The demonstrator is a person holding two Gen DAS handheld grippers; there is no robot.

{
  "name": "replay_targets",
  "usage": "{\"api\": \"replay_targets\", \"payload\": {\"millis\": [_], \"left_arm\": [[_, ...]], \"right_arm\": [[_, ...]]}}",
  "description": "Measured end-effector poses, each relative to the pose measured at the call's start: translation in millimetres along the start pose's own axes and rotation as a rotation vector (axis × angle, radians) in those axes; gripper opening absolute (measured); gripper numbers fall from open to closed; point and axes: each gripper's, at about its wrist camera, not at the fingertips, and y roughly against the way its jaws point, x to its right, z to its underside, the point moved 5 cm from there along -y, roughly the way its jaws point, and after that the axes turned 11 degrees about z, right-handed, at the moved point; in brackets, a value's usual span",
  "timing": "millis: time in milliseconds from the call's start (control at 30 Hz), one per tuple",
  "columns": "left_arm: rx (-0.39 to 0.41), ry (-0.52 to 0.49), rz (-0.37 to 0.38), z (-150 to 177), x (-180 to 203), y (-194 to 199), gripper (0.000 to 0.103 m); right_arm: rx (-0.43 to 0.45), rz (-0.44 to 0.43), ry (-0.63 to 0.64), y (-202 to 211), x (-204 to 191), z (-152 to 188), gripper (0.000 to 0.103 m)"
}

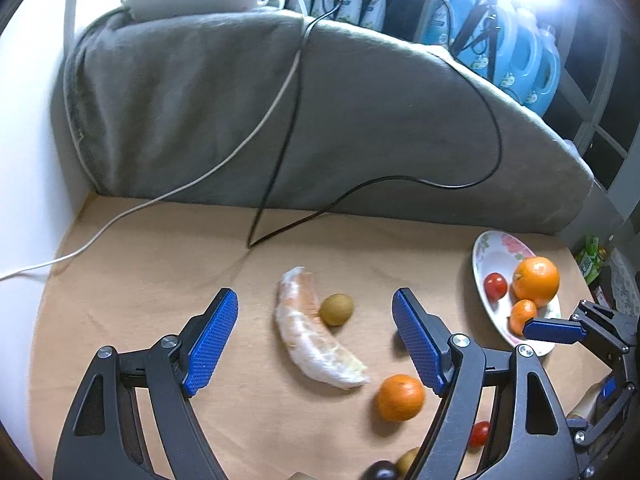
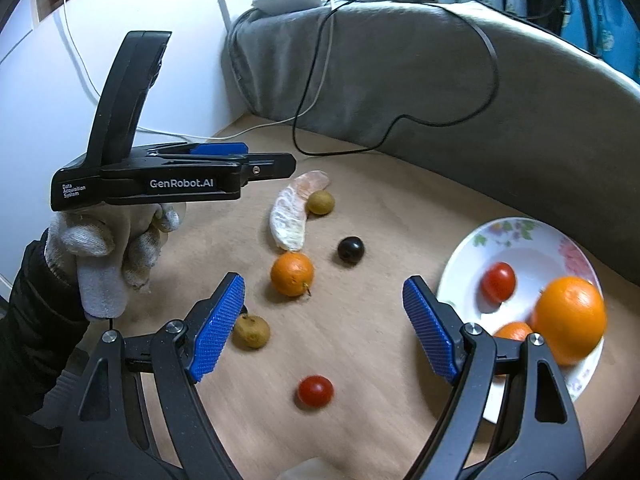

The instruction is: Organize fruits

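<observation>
My left gripper [image 1: 314,294] stands open above a peeled citrus segment [image 1: 312,340] and a small brown-green fruit [image 1: 337,309]; a mandarin [image 1: 400,397] lies by its right finger. My right gripper [image 2: 324,282] is open with nothing between its pads. Below it lies a cherry tomato [image 2: 315,391], a brown fruit [image 2: 251,331] sits by its left pad, and a mandarin [image 2: 292,274] and dark grape [image 2: 351,249] lie ahead. The floral plate [image 2: 520,240] at the right holds a tomato [image 2: 498,282], a large orange [image 2: 570,320] and a small mandarin [image 2: 514,331].
A grey cushion [image 1: 280,112] with black and white cables draped over it borders the far side of the wooden tabletop [image 1: 160,260]. A white wall [image 1: 28,160] closes the left. A gloved hand [image 2: 104,248] holds the left gripper. Blue bottles [image 1: 516,52] stand behind.
</observation>
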Motion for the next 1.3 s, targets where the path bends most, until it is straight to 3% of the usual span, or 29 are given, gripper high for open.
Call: {"api": "replay_targets", "payload": {"millis": [200,267,567,667,833,933,1300], "left_arm": [[-0.029,0.022,0.010,2.7,-14.7,-8.3,0.079],[-0.039,0.028,0.016,2.9,-19.2,-10.5,0.072],[-0.084,0.048,0.042,2.2,-34.6,-23.0,0.060],[-0.107,0.068,0.067,2.3,-40.3,-30.9,0.055],[-0.145,0.101,0.104,3.0,-50.0,-43.1,0.049],[-0.156,0.108,0.116,2.8,-53.0,-47.2,0.049],[-0.178,0.101,0.120,3.0,-54.4,-55.9,0.045]], "right_arm": [[-0.018,-0.017,0.029,-17.8,-16.4,-12.4,0.084],[-0.028,-0.018,0.036,-25.1,-20.4,-15.4,0.084],[-0.073,-0.026,0.069,-54.5,-34.2,-24.6,0.083],[-0.100,-0.033,0.074,-67.6,-37.8,-26.6,0.074],[-0.135,-0.037,0.085,-85.1,-42.8,-27.3,0.072],[-0.160,-0.040,0.096,-94.3,-45.2,-26.7,0.062],[-0.206,-0.041,0.108,-114.6,-50.1,-25.6,0.053]]}}
